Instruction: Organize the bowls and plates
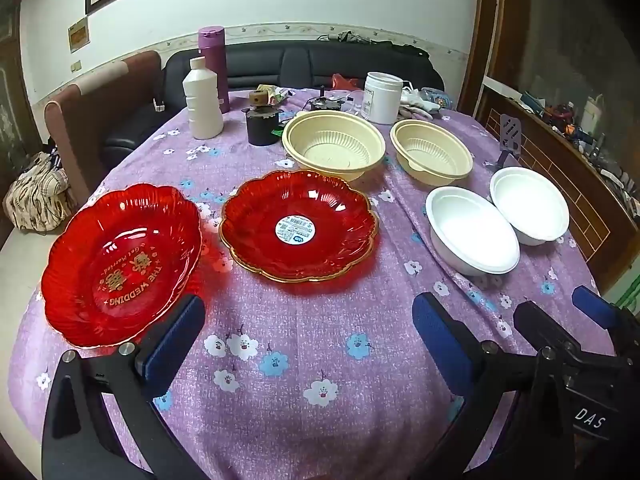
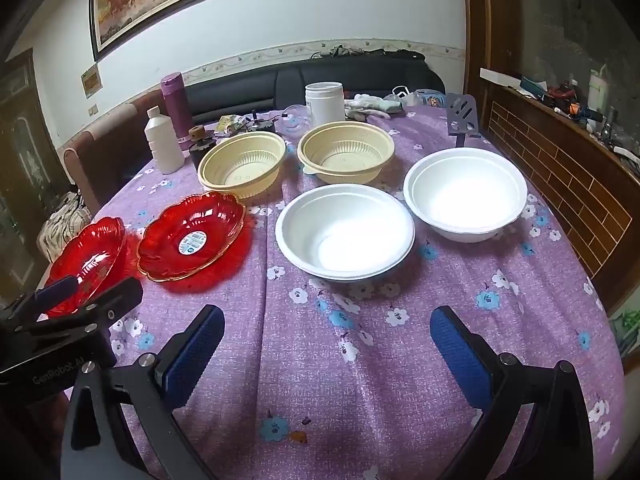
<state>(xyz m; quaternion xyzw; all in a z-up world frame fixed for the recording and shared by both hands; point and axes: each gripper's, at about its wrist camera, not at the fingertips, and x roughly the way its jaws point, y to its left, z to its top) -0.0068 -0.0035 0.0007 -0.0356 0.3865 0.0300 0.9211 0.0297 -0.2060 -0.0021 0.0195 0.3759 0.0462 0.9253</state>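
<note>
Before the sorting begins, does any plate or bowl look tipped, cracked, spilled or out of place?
Nothing stands out. The two red plates, two cream bowls and two white bowls all sit upright and empty on the purple cloth. One red plate only keeps its round sticker.

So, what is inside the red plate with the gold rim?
Inside the red plate with the gold rim lies only a round white sticker at its centre. The tablecloth directly under the sticker is covered.

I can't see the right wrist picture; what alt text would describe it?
An open blue-padded right gripper hovers over a purple floral tablecloth; beyond it sit two white foam bowls, two cream plastic bowls and two red scalloped plates.
</note>
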